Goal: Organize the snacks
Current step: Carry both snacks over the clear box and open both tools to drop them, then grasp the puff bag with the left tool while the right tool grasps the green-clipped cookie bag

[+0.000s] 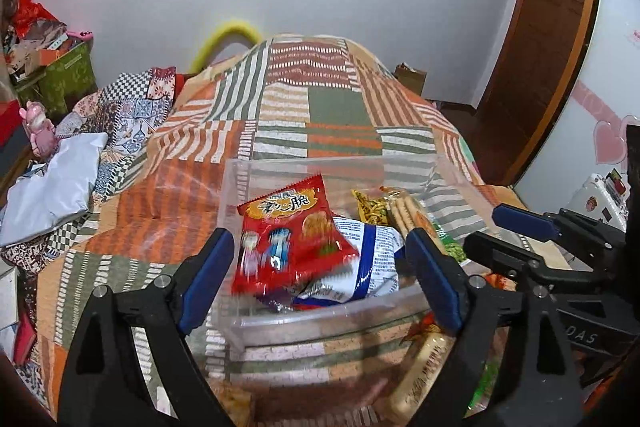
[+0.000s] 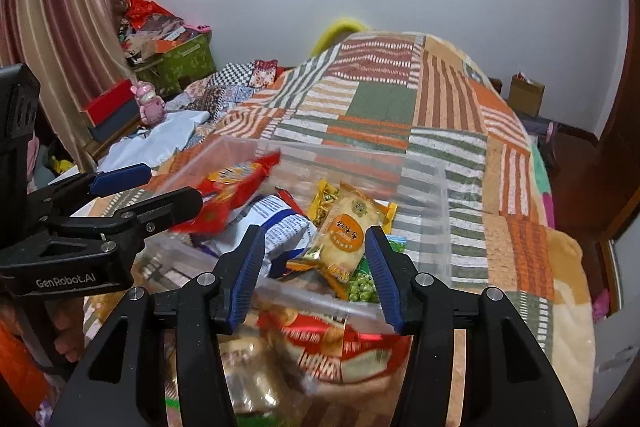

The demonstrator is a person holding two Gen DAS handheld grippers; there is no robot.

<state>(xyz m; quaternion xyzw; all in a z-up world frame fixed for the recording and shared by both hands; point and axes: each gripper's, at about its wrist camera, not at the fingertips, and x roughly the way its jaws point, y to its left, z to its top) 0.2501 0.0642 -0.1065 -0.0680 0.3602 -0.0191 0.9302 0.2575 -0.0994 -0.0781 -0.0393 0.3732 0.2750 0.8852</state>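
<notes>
A clear plastic bin (image 1: 320, 319) sits on the patchwork bed, also in the right wrist view (image 2: 440, 211). A red snack bag (image 1: 286, 231) is blurred between my left gripper's open fingers (image 1: 320, 267), above a blue-and-white bag (image 1: 372, 259); nothing grips it. The red bag also shows in the right wrist view (image 2: 236, 195). My right gripper (image 2: 316, 275) is open above the bin's near wall, over an orange-labelled cracker pack (image 2: 344, 235) and green peas bag (image 2: 362, 287). Loose snack packs (image 2: 320, 347) lie in front of the bin.
The patchwork quilt (image 1: 336, 107) covers the bed. A grey bag (image 1: 52, 195), pink toy (image 1: 38, 131) and boxes sit on the left. A wooden door (image 1: 540, 47) is right. A long wafer pack (image 1: 420, 375) lies before the bin.
</notes>
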